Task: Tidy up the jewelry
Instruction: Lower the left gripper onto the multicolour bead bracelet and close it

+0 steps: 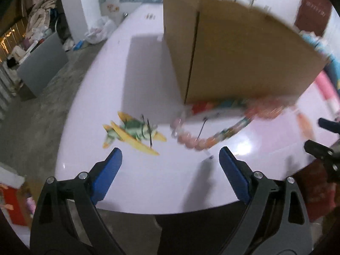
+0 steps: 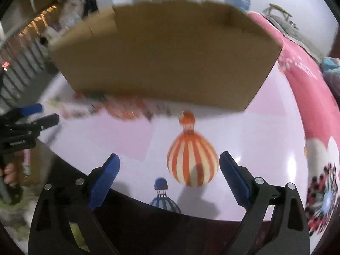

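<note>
A: Left gripper [image 1: 170, 159] is angling steeply down over the near edge of the white table [image 1: 138, 85], jaws standing wide apart w/ nothing between the blue pads [image 1: 231, 170]. Not touching anything.

B: Right gripper [image 2: 169, 165] is doing likewise, tilting down at the table's front, jaws spread wide, empty. In its view a striped orange-and-cream balloon picture [image 2: 192, 161] on the tabletop is sitting btwn the pads but flat on the surface, not gripped.

A: The jewelry? A pink bead bracelet [image 1: 191, 140] is lying on the table just ahead of the left gripper, curving up towards the cardboard box [image 1: 238, 53]. It's blurry; more orange-pink beads [image 1: 265, 108] are showing at the box's foot, can't tell if same string.

B: The box is standing upright in the middle of the table, blocking the far side in both views. A colourful ring-shaped print w/ clock hands [image 1: 212, 119] is lying partly under its near edge, beads over its rim.

A: A yellow-green plane figure [image 1: 131, 133] is lying to the left of the beads, apart from them.

B: In the right wrist view, the left gripper is showing at the left edge w/ fingers [image 2: 9, 174] of a hand wrapping its grip. A small blue balloon print [image 2: 162, 193] is sitting at the table's near edge; a pink patterned cloth [image 2: 308, 97] is running along the right.
</note>
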A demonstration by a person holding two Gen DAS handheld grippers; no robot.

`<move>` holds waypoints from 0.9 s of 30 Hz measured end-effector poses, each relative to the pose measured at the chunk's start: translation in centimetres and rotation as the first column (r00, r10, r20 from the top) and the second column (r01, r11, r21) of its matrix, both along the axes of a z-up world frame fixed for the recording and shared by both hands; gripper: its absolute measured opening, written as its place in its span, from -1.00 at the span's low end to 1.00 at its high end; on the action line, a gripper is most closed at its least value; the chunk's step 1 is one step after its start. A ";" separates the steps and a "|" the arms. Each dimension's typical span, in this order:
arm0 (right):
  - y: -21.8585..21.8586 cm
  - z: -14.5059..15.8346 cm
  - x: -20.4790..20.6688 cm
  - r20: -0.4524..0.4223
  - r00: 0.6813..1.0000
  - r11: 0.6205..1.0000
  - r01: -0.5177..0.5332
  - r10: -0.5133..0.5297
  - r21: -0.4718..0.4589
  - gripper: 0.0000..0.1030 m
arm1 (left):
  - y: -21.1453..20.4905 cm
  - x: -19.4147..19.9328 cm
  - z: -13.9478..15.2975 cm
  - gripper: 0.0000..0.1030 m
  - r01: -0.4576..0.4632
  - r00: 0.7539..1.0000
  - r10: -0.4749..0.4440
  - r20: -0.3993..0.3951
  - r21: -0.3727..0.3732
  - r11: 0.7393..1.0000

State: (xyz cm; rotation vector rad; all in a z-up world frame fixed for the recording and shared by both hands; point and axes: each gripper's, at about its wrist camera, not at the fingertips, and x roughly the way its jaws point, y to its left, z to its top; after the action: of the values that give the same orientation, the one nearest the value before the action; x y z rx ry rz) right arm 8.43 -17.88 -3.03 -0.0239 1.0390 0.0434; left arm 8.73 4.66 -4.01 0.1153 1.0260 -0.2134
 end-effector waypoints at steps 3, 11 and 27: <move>0.7 -0.9 0.5 -0.011 0.999 0.999 0.032 -0.032 -0.036 0.87 | -0.3 0.0 -0.2 0.84 -0.001 0.999 0.000 0.049 0.006 1.000; 1.4 -1.0 0.8 0.002 0.998 0.998 0.055 -0.055 -0.023 0.87 | 0.2 0.4 -0.3 0.84 0.029 0.999 -0.028 0.036 -0.003 1.000; 2.1 1.4 1.4 0.158 0.986 0.904 -0.119 0.058 0.410 0.63 | 2.2 -0.5 0.3 0.84 0.056 0.996 -0.048 0.075 -0.106 0.993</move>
State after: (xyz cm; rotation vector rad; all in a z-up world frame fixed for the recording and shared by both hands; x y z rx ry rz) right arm 9.85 -15.78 -1.60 0.3131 0.8671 0.3435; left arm 8.27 6.81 -3.74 0.0517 0.9386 -0.3097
